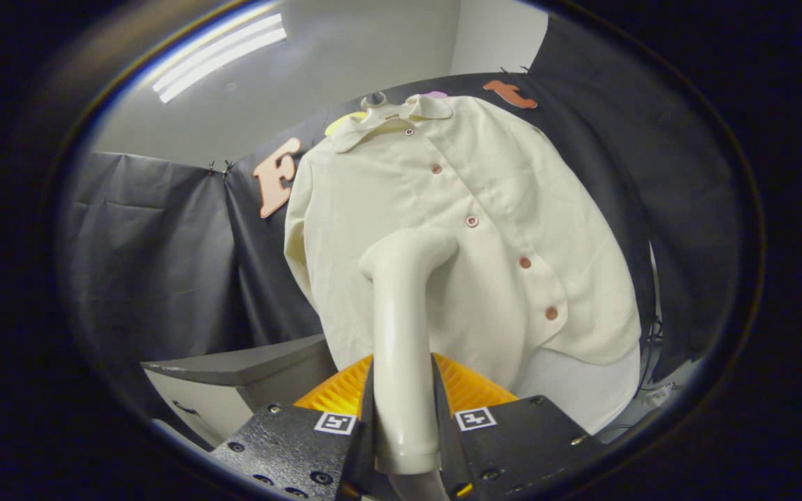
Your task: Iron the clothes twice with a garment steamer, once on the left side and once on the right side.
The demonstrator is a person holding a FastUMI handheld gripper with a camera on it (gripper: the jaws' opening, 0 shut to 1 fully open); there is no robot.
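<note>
Gripper (pixel 404 417) jaws closed on the handle of the garment steamer (pixel 401 334), both fingers pressing its sides. Steamer stands upright between the fingers, its head bent forward at the top, touching or just off the shirt front; exact contact unclear. Cream button-up shirt (pixel 484 229) hangs on a hanger (pixel 374 104) against the dark cloth wall, just ahead of the fingers. Steamer head sits beside the button placket, on the side of the shirt toward the grey cabinet (pixel 234 376). Buttons (pixel 471 221) run down the shirt past the head. Ceiling light (pixel 220 52) above.
</note>
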